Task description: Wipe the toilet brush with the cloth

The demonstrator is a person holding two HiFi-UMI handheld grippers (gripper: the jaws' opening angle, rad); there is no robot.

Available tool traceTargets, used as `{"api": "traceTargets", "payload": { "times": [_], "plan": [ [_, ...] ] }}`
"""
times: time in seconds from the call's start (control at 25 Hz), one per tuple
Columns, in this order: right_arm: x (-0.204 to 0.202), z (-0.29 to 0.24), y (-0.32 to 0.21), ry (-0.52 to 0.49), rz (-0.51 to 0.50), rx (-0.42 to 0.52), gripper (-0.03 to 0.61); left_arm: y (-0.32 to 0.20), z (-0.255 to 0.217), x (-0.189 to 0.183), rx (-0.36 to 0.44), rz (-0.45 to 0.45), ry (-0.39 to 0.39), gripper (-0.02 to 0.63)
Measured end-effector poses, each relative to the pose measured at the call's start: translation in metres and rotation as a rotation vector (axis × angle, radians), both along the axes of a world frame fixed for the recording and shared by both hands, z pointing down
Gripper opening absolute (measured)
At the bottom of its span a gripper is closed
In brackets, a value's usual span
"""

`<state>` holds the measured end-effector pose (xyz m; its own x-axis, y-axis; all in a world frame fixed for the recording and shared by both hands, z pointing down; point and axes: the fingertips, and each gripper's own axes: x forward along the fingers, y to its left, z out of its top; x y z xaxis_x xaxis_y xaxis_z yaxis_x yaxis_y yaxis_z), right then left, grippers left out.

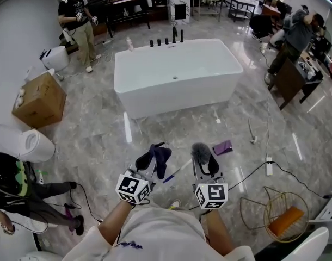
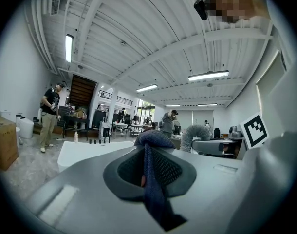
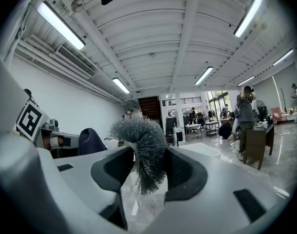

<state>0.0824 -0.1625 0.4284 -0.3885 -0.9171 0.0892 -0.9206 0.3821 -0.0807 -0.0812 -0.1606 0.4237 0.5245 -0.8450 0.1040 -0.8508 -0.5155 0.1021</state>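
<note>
My left gripper is shut on a dark blue cloth, which bunches above the jaws and hangs down between them. A hand's width to its right, my right gripper is shut on the toilet brush, whose grey bristle head sticks up between the pads. Cloth and brush are apart, side by side at about the same height. From the left gripper view the brush head shows to the right. In the right gripper view the cloth is at the left. The brush's handle is not clearly in sight.
A white bathtub stands ahead on the marble floor. A purple rag lies on the floor beyond my right gripper. A cardboard box and a toilet are on the left, a wire basket and cables on the right. People stand around.
</note>
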Motion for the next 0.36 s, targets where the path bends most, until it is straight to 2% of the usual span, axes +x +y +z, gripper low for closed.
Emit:
{"api": "traceTargets", "payload": {
  "times": [0.36],
  "plan": [
    [0.016, 0.019, -0.024, -0.054, 0.025, -0.028, 0.198, 0.001, -0.001, -0.014, -0.020, -0.016, -0.055, 0.026]
  ]
}}
